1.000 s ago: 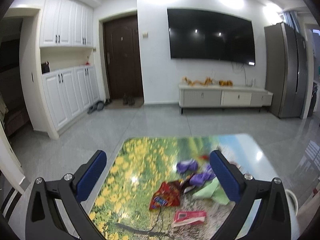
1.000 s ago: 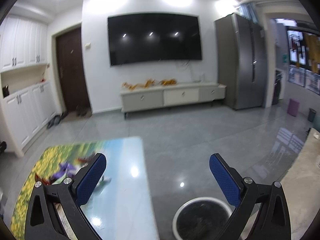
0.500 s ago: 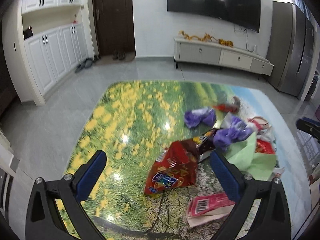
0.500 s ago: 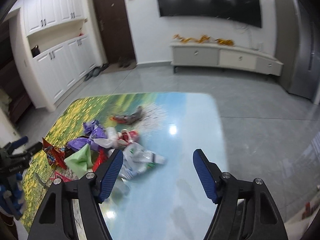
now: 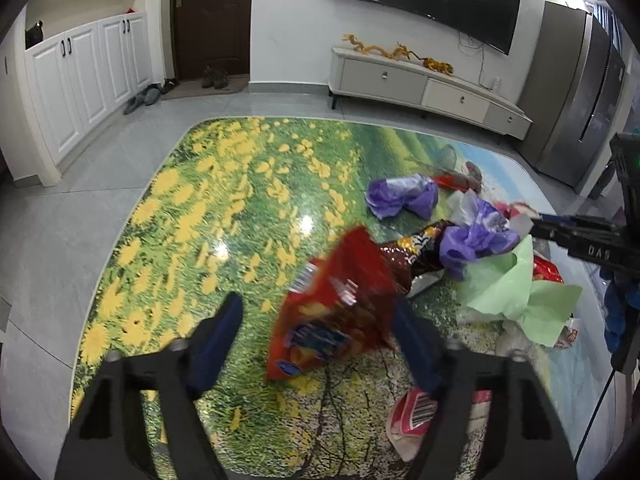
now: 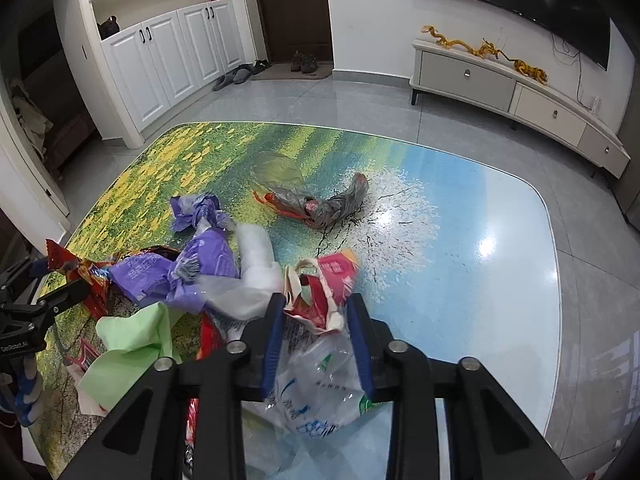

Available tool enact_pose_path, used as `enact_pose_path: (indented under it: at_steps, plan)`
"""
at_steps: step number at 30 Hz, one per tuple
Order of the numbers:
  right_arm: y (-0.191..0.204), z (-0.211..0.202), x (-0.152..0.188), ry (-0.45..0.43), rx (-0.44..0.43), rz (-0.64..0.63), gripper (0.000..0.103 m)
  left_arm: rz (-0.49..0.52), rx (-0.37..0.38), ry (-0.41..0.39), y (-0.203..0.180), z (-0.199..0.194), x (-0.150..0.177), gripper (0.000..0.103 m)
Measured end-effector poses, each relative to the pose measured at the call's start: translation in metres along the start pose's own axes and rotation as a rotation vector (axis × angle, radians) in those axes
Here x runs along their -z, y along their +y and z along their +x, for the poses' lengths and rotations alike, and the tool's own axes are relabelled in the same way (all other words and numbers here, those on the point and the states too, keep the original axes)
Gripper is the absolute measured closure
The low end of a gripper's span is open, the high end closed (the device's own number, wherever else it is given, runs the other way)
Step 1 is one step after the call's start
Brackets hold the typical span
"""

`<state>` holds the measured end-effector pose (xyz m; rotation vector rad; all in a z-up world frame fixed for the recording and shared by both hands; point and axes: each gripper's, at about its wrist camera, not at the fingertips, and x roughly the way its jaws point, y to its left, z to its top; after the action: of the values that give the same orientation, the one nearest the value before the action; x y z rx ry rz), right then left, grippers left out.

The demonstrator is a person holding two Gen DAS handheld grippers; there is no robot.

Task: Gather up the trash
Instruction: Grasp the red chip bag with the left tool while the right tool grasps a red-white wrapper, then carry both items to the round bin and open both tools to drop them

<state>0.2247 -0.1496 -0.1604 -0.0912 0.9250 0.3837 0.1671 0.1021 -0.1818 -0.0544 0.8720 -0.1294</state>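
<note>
Closing on trash, your right hand-held gripper (image 6: 316, 316) now pinches the crumpled red-and-white wrapper (image 6: 328, 280) at lower centre; your left hand-held gripper (image 5: 316, 320), lowered, narrows around the red foil snack bag (image 5: 336, 308) on the flower-printed tabletop (image 5: 224, 184).

Grey tile floor (image 5: 60, 208), white cabinets (image 5: 80, 80), wall television (image 5: 424, 0).

Both wrist views—close, angled down—share table (image 5: 248, 184).
</note>
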Motion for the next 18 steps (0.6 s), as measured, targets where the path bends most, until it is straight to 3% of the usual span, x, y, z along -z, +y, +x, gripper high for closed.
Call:
enact_pose_path:
  at_steps: [5, 12, 18]
  plan:
    - [0.001, -0.018, 0.001, -0.052, -0.036, 0.01, 0.077, 0.001, 0.046, 0.007, -0.001, -0.001, 0.004, 0.084]
    - [0.01, -0.058, 0.008, -0.146, -0.076, 0.031, 0.077, -0.019, 0.077, -0.041, 0.002, -0.027, 0.009, 0.092]
    - [0.012, -0.105, 0.025, -0.238, -0.093, 0.062, 0.077, 0.01, 0.096, -0.119, -0.012, -0.073, 0.009, 0.094]
